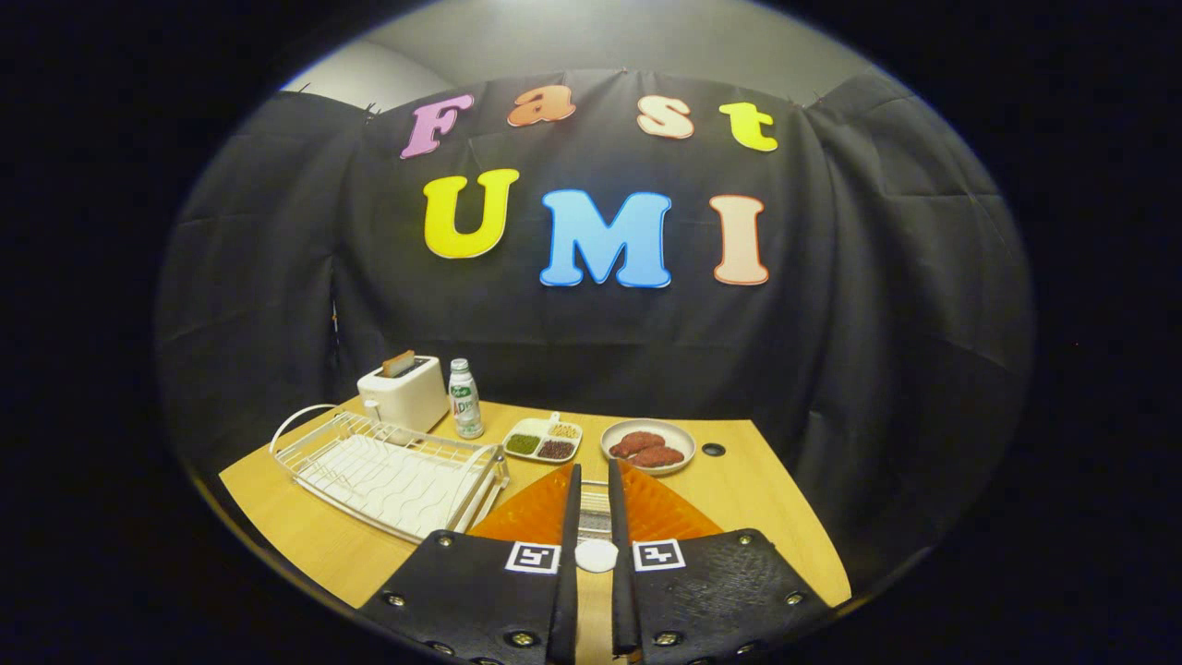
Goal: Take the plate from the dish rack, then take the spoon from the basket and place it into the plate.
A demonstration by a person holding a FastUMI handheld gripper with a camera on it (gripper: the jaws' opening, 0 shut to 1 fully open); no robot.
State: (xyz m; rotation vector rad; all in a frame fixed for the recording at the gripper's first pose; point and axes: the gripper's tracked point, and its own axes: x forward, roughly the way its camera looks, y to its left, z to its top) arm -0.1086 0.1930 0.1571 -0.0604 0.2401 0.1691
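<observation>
Pinching the orange plate, the hand-held gripper clamps its rim.

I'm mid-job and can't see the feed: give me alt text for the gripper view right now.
The gripper is nearly closed on the edge of an orange plate, held over a wooden table. A white dish rack sits just beside the fingers; beyond them are a sectioned snack tray, a bowl of reddish food, a bottle and a toaster.
</observation>
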